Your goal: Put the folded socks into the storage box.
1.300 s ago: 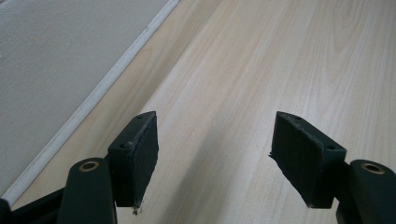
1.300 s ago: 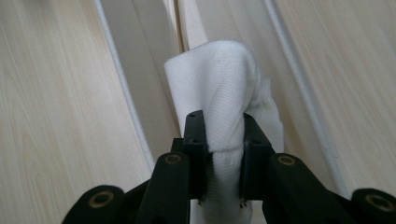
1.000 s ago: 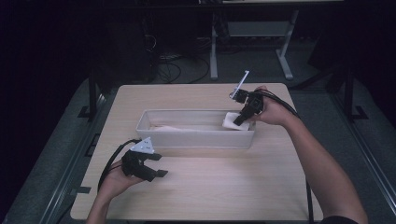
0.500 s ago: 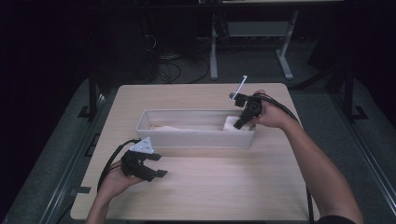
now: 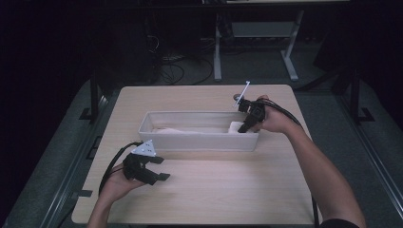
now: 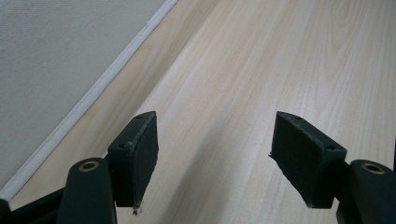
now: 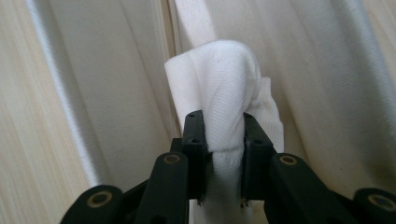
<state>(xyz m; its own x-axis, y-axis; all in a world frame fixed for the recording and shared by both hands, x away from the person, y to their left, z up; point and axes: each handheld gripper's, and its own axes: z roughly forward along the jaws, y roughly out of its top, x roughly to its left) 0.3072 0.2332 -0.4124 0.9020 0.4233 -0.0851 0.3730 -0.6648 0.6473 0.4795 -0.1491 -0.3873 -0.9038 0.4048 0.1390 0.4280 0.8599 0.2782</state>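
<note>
Nearest the person, the left gripper rests low over the front left part of the bench, held in the left hand. Its jaws stand wide apart with nothing between them; the left gripper view shows only bare wood grain between the two black pads, with the pale wall of the tray off to one side.

Beyond it, across the middle of the bench, lies a long white tray, set lengthwise from left to right. A pale cloth lies along its floor toward the left end.

At the tray's right end, the right gripper points down into the tray from the right hand. Its jaws are clamped narrowly on a folded white cloth, pinching a bunched fold between the pads; the cloth bulges out beyond them. In the high view the cloth sits inside the tray, at its right end, just beside the near wall.
</note>
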